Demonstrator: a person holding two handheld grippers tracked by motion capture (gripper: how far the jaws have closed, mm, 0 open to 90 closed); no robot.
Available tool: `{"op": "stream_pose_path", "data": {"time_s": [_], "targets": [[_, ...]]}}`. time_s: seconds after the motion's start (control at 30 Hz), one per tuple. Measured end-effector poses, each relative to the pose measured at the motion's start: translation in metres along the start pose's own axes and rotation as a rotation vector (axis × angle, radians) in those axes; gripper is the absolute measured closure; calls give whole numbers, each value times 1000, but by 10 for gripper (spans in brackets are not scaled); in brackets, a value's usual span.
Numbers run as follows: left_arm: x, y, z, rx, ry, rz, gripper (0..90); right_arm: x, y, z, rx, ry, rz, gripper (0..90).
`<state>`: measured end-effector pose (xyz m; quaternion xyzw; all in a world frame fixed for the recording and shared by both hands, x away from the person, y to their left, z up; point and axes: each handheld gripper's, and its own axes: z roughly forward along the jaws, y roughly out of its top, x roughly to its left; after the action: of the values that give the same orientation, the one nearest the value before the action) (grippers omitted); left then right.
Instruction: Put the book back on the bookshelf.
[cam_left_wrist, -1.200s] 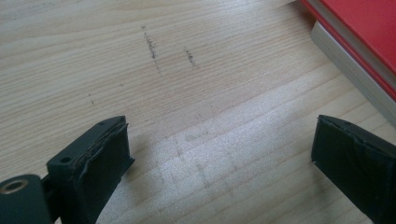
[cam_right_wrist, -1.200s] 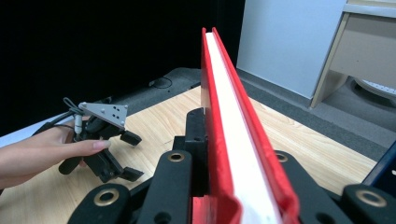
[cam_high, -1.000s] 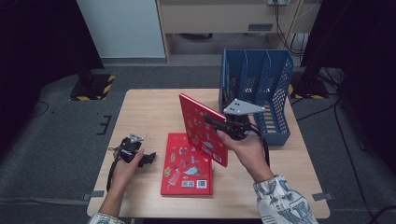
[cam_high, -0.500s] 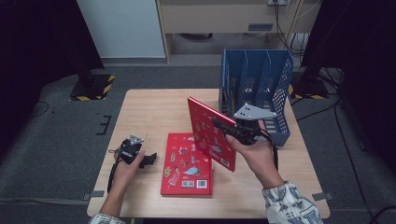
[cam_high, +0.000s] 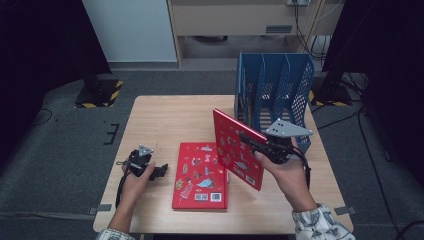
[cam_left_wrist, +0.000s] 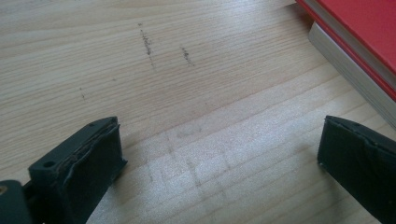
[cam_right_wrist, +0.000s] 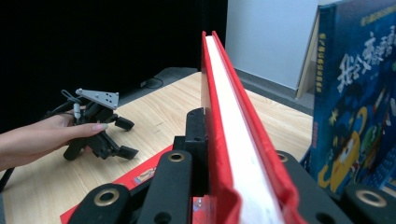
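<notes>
The right gripper (cam_high: 260, 146) is clamped on a red book (cam_high: 237, 147), which stands upright on edge above the surface (cam_high: 165, 115); in the right gripper view the book's page block and red covers (cam_right_wrist: 224, 116) run straight away from between the jaws. Just below and to the left of this gripper, a second red book (cam_high: 200, 175) lies flat on the surface with its cover up. Just beyond the gripper stands a blue file rack (cam_high: 272, 90), and the right gripper view shows a dark blue book (cam_right_wrist: 355, 93) upright close on its right side. Farther off to its left, the left gripper (cam_high: 155, 170) rests low on the surface, its jaws spread wide with only bare wood between them; they have just finished opening. The flat book's corner (cam_left_wrist: 355, 42) lies just beyond its right jaw.
</notes>
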<state>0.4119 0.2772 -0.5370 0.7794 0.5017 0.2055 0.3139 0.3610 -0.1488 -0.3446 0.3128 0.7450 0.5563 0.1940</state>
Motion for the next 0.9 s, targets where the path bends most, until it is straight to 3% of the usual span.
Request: {"op": "stream_pose_path", "data": {"time_s": [0.67, 0.9], "targets": [[0, 0, 0, -1, 0, -2, 0, -10, -14, -42, 0, -43, 17, 794], [0, 0, 0, -1, 0, -2, 0, -14, -10, -63, -21, -71, 47, 793]]}}
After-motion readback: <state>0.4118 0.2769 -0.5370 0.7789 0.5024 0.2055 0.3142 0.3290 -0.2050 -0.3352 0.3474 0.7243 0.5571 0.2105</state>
